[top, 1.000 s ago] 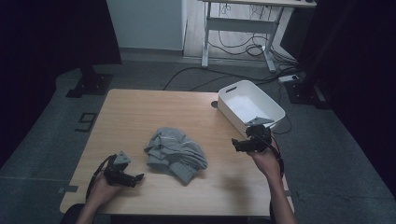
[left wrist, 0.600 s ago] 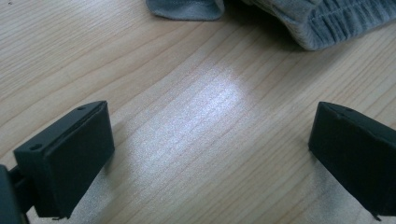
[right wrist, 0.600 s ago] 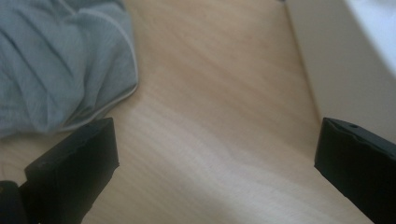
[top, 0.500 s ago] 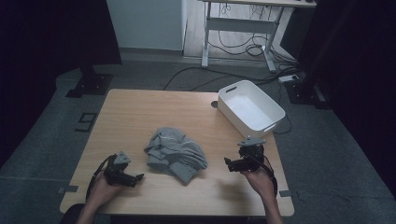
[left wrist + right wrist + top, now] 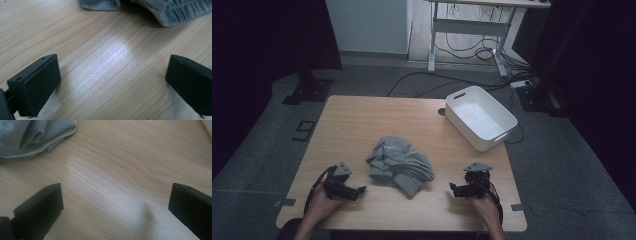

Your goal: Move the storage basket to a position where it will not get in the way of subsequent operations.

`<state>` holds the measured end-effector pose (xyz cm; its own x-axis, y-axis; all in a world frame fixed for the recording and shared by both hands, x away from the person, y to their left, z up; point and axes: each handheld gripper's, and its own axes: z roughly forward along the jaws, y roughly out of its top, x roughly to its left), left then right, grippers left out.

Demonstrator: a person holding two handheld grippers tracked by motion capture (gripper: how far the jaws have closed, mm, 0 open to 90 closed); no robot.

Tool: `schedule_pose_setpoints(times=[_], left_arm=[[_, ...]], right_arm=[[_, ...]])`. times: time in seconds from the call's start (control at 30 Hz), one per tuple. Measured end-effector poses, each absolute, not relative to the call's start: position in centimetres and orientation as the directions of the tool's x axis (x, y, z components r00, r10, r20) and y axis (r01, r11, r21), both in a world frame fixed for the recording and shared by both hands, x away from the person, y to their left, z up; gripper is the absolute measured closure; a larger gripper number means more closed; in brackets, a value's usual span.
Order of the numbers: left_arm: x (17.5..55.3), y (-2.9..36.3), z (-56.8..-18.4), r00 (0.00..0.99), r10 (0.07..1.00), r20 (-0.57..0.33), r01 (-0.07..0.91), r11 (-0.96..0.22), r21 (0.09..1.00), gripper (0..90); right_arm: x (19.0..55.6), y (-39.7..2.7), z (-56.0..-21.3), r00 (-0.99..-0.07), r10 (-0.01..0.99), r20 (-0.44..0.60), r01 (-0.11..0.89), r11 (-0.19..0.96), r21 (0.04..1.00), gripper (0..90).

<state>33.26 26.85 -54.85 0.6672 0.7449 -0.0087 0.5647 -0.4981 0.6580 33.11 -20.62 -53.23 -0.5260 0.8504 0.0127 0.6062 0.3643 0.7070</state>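
Crumpled grey garment (image 5: 400, 165) lies mid-table; left gripper (image 5: 357, 191) and right gripper (image 5: 453, 189) flank it, jaws spread, empty. Close-up reveals a ribbed, perhaps elastic, hem.

Wooden table (image 5: 362, 125) with grey garment (image 5: 399, 164), white bin (image 5: 480, 117).

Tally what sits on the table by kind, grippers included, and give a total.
Grey garment: 1
White bin: 1
Grippers: 2, the left gripper and the right gripper, both open and empty
Total: 4
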Motion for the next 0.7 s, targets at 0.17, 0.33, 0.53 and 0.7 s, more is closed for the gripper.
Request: schedule_pose_setpoints(times=[0.17,0.33,0.53,0.7], left_arm=[[33.2,26.8,-54.9,0.668,0.744,-0.008,0.564,-0.499,0.658,0.0],[33.2,26.8,-54.9,0.672,0.741,-0.008,0.561,-0.502,0.658,0.0],[33.2,26.6,-54.8,0.675,0.738,-0.008,0.56,-0.505,0.657,0.0],[33.2,26.6,-54.8,0.673,0.739,-0.008,0.561,-0.504,0.657,0.0]], right_arm=[[33.0,-20.7,-54.2,-0.525,0.851,0.022,0.61,0.358,0.707,0.0],[32.9,-20.8,-55.2,-0.523,0.852,0.017,0.612,0.362,0.703,0.0],[32.7,-20.5,-55.7,-0.531,0.847,0.006,0.596,0.368,0.714,0.0],[32.6,-20.5,-55.7,-0.53,0.848,0.007,0.597,0.367,0.713,0.0]])
